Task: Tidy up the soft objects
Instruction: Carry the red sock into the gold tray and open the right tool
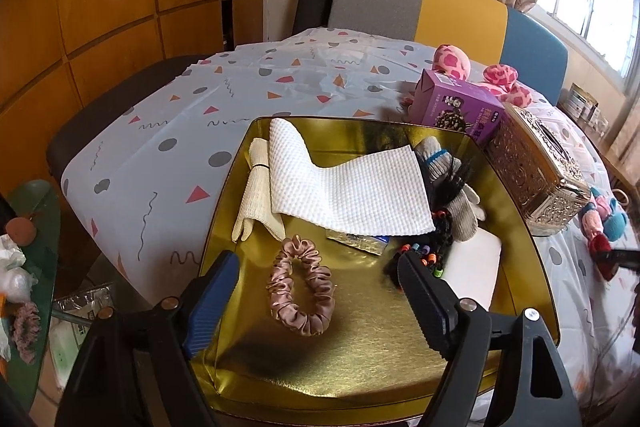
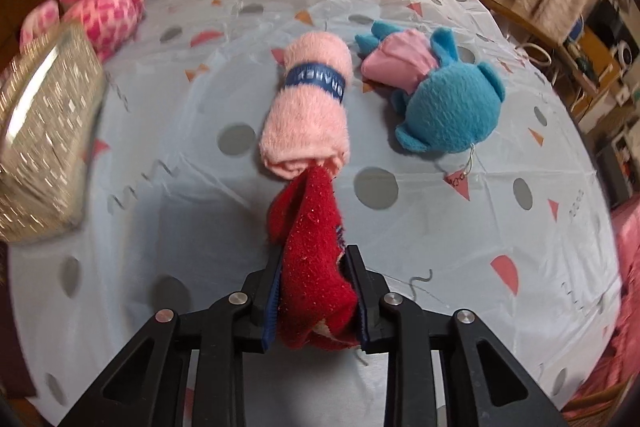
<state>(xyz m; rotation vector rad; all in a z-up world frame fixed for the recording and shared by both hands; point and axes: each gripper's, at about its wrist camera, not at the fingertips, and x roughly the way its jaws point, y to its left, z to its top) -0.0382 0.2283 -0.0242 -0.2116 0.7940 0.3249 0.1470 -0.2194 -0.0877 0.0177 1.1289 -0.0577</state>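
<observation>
Mostly illegible: pink towel (image 2: 306, 103) band lettering; right gripper (image 2: 314, 291) clenches red cloth (image 2: 312, 251); left gripper (image 1: 316, 291) released.

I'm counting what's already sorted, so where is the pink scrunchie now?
In the left wrist view, the scrunchie lies on the gold tray's floor, between the open left gripper's fingers, just below the white towel.

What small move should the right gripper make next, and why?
Probably lift the red cloth a little and draw it clear of the pink towel roll. The right gripper is shut on the cloth, whose far end reaches the roll's near end. The gold tray holds other soft things, and the left gripper hangs open above it.
</observation>
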